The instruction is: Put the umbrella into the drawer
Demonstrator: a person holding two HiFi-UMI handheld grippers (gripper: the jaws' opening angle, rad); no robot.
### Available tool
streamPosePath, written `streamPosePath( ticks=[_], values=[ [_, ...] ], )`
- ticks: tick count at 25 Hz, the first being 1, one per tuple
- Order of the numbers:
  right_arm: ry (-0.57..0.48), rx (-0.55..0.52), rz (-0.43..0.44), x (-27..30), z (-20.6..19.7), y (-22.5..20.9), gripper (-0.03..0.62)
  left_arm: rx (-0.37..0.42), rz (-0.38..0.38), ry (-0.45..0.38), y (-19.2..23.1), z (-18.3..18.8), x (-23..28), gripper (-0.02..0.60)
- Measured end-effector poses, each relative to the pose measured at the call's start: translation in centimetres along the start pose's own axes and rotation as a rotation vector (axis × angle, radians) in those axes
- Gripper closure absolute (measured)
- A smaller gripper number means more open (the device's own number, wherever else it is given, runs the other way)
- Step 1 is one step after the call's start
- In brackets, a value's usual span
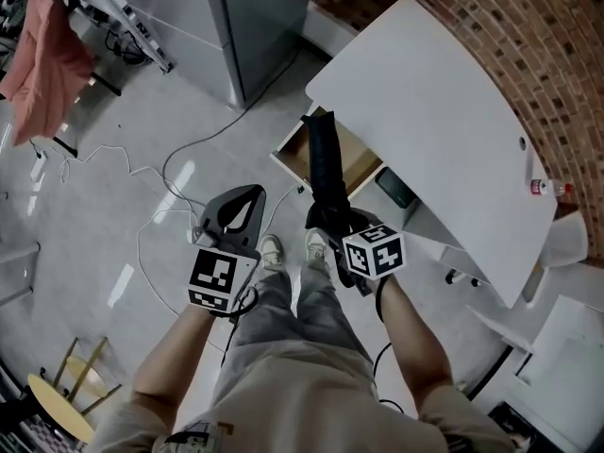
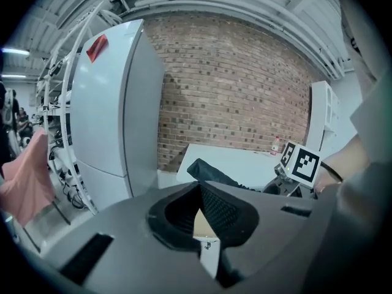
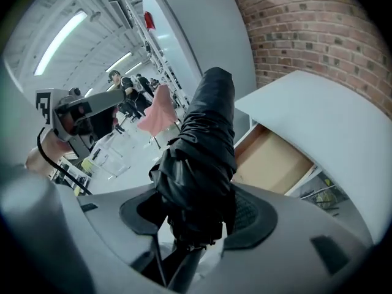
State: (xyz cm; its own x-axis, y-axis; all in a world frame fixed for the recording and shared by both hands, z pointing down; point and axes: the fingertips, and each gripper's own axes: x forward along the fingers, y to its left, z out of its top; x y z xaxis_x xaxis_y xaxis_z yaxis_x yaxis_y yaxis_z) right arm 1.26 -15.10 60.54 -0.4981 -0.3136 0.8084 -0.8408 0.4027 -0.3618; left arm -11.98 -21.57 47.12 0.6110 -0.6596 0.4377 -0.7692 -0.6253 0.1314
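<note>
A black folded umbrella juts forward out of my right gripper, which is shut on its lower end. In the right gripper view the umbrella fills the space between the jaws of the right gripper. Its tip hangs over the open wooden drawer under the white table; the drawer shows bare board inside. My left gripper hovers to the left over the floor, its tips together with nothing held. In the left gripper view the left gripper points toward the umbrella.
A tall grey cabinet stands left of the table. Cables trail over the floor. A pink cloth hangs on a rack at the far left. A small bottle lies on the table's right end, and a wooden stool sits at the lower left.
</note>
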Motion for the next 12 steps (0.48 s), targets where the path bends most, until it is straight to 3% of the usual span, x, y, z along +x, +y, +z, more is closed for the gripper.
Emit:
streamPosePath(
  ticks=[6,12],
  values=[
    [0.086,0.059,0.000,5.0,-2.4,-4.7,0.339,-0.041,0.009,0.058,0.8,-4.7,4.4,0.575],
    [0.167,0.122,-0.014,9.0,-3.7,-9.3,0.339,-0.134,0.026,0.106,1.6,-8.5,8.2,0.574]
  ],
)
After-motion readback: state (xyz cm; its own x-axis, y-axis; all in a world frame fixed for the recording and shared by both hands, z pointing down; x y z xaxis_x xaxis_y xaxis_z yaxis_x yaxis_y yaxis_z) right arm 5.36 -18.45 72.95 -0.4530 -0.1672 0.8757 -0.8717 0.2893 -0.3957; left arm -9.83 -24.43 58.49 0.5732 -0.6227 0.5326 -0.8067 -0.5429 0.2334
